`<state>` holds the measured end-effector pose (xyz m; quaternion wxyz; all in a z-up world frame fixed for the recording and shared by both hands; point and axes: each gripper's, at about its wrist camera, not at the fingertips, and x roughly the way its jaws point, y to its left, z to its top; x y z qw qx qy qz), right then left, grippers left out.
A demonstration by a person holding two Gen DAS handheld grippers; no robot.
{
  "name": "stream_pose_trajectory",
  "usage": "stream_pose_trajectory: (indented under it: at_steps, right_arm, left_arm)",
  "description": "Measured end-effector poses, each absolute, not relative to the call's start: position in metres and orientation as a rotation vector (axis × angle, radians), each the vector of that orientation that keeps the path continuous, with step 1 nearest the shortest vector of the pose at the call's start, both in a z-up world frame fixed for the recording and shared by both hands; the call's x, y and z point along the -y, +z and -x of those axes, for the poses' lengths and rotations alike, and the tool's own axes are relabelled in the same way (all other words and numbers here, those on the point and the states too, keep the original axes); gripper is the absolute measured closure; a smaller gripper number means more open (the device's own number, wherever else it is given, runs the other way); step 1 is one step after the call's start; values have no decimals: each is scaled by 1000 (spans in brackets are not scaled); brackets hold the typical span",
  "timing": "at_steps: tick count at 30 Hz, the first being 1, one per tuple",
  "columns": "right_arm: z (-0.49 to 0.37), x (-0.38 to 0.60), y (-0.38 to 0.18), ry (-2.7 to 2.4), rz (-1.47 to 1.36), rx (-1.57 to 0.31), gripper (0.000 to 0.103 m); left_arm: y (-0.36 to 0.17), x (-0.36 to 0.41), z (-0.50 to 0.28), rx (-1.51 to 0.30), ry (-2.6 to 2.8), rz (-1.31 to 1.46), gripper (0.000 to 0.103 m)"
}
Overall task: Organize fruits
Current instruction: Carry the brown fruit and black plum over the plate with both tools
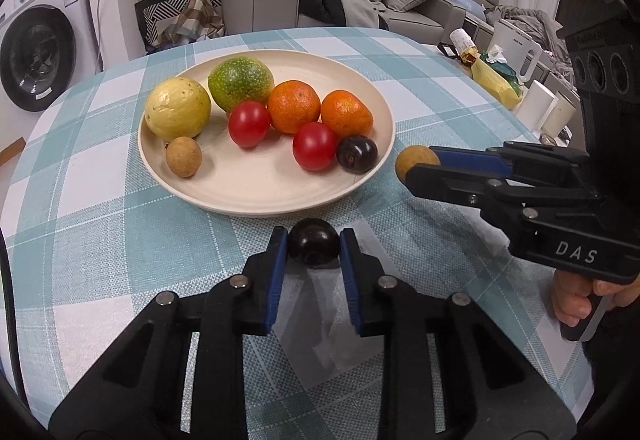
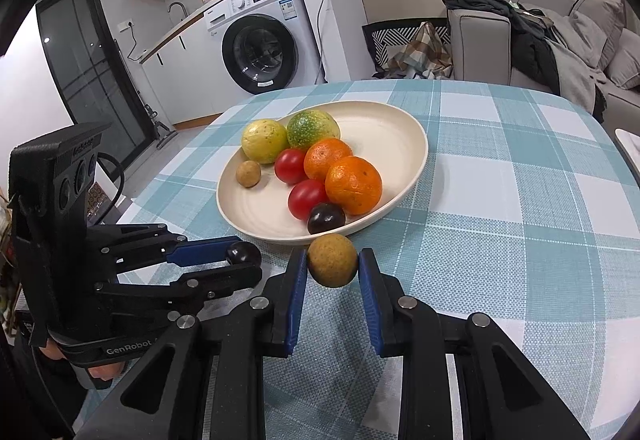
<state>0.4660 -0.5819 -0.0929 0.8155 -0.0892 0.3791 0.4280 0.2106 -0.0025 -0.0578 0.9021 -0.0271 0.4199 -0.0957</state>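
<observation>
A: Through the left wrist camera, what is your left tool (image 1: 314,244) doing?

B: It pinches a dark plum (image 1: 313,246) between its blue pads, low over the checked surface (image 1: 120,240). The cream plate (image 1: 260,200) lies straight ahead of the tips, its near rim just beyond the plum. I hold the fruit at the very tips so that it can go in over the rim without the fingers knocking the fruit already there.

A: And out to that tool's right?

B: My right tool (image 1: 420,164) reaches in sideways, gripping a brown longan (image 1: 416,160) just beside the plate's edge, near the plum on the plate (image 1: 357,154).

A: Now the right wrist camera.

B: There the right tool (image 2: 332,266) is pressed onto the longan (image 2: 332,260), the plate (image 2: 400,128) directly in front. To its left the left tool (image 2: 244,260) shows its plum (image 2: 243,253) at the fingertips.

A: Why both poised at the rim?

B: The plate holds its fruit in like pairs: two oranges (image 2: 352,190), two tomatoes (image 2: 307,198), two large round yellow and green ones. One plum and one longan on the plate (image 2: 248,173) lack partners. I judge each tool brings the missing one.
</observation>
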Motion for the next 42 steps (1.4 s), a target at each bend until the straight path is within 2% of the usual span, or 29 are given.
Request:
stream_pose_trajectory:
  at_steps: [24,42]
  right_arm:
    - [-465,586,-85,876,176,-738,76]
    - [-461,565,-74,929,117,-645,76]
  left_arm:
    - [-17,-24,-183,-670,-127,114,80]
    - [-16,-42,-196,-588,-17,157,79]
